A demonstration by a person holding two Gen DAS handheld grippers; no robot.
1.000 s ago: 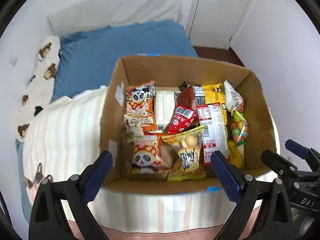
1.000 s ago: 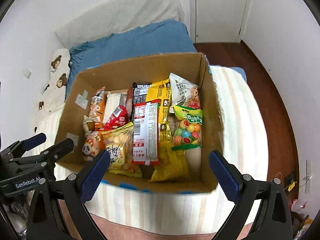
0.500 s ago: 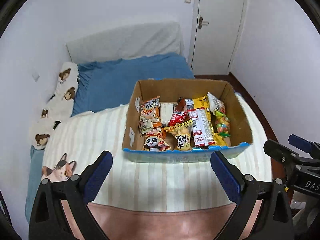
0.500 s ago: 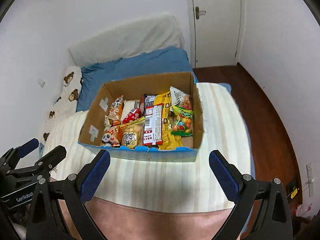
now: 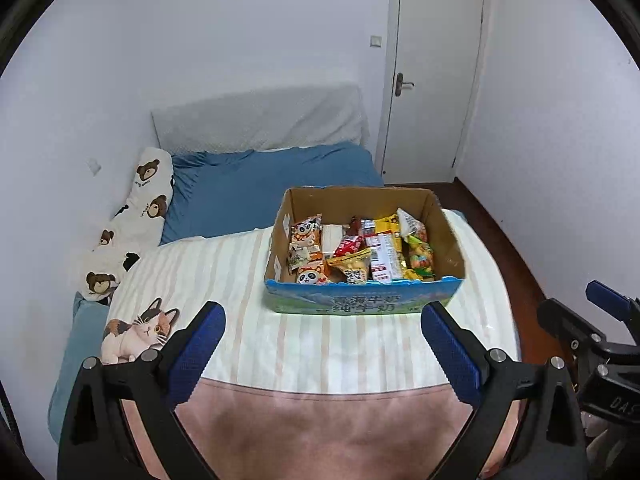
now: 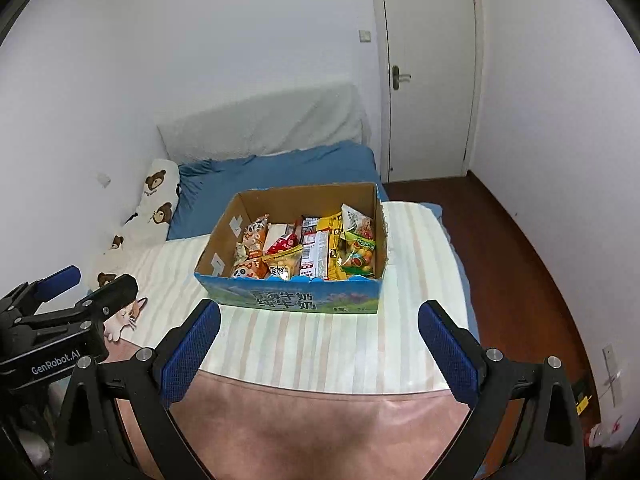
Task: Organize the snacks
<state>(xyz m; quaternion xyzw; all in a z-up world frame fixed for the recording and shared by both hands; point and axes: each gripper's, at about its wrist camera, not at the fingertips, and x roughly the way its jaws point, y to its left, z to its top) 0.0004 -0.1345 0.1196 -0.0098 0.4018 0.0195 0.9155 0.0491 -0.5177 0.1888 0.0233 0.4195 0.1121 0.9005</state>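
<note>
Snack box (image 5: 360,309) sat near the bed's (image 5: 320,344) right edge, packets (image 5: 362,250) heaped inside.
A careless reach could have nudged it floorward or spilled the loose heap; left tongs (image 5: 322,338) and right tongs (image 6: 318,334) hung wide apart, empty, touching nothing, well short of the box.

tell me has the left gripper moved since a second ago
Yes. The left gripper has pulled back from the cardboard snack box; the box looks smaller and sits farther beyond the fingertips.
</note>
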